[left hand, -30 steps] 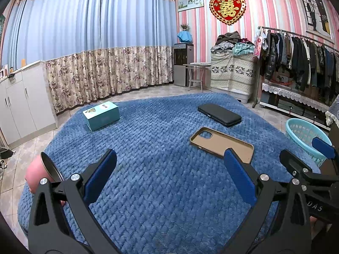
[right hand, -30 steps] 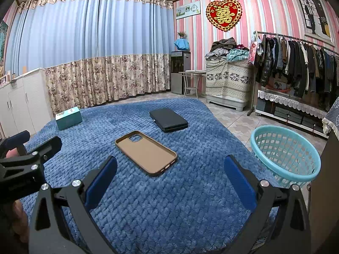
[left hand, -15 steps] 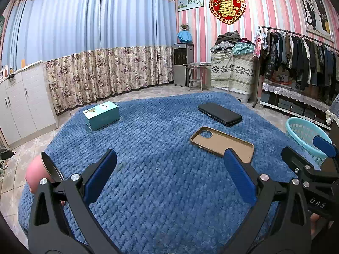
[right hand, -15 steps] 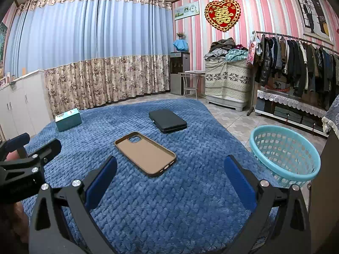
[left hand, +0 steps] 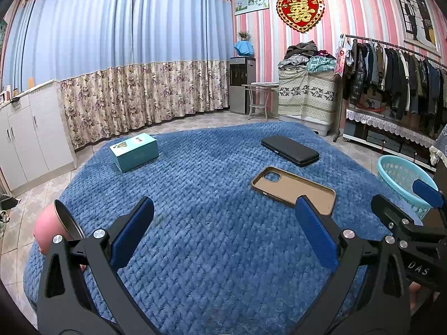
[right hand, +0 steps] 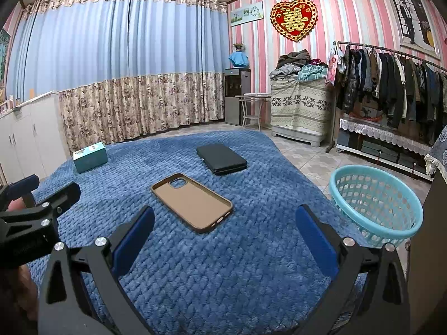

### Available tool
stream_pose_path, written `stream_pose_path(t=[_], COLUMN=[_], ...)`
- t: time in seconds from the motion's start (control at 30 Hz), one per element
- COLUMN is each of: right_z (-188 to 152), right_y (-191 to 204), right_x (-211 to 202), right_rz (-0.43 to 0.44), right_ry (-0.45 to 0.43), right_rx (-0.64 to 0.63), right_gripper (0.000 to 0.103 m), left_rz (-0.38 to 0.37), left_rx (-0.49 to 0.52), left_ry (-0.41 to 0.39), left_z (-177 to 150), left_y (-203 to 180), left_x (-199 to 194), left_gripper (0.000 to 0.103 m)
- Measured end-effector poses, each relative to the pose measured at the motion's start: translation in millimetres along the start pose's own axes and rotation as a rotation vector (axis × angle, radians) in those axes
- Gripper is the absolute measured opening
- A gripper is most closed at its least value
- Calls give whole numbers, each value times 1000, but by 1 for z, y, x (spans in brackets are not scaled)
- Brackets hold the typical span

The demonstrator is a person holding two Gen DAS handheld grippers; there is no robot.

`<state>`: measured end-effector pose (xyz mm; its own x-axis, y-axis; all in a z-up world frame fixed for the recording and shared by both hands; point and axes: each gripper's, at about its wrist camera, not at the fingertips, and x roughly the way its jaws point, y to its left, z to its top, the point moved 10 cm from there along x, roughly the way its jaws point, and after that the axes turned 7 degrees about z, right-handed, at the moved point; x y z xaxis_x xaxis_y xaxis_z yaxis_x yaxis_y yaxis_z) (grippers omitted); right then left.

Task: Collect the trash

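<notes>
Item: phone case, lying flat, near centre. Right gripper & left gripper spread wide, empty. Advice: pinch across narrow sides, carry right to basket.

Both wrist views look low across one blue blanket.

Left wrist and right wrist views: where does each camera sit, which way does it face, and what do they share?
Left wrist: on the left gripper, facing across the blue blanket; the right gripper shows at right.
Right wrist: on the right gripper, facing likewise; the left gripper shows at left.
Shared: tan phone case, black case, teal box, basket.
</notes>
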<state>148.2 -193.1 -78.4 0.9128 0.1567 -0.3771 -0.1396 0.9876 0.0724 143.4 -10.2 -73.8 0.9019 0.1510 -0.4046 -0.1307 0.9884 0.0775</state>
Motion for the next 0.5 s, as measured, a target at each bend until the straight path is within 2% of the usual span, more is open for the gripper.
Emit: stream_pose_path(t=[0.5], right_z=[0], right_y=[0], right_x=[0], right_rz=[0], right_ry=[1], right_rx=[2], right_gripper=[98], left_rz=[0], left_rx=[1], left_ry=[0], left_z=[1], left_y=[0], left_x=[-1], left_gripper=[98])
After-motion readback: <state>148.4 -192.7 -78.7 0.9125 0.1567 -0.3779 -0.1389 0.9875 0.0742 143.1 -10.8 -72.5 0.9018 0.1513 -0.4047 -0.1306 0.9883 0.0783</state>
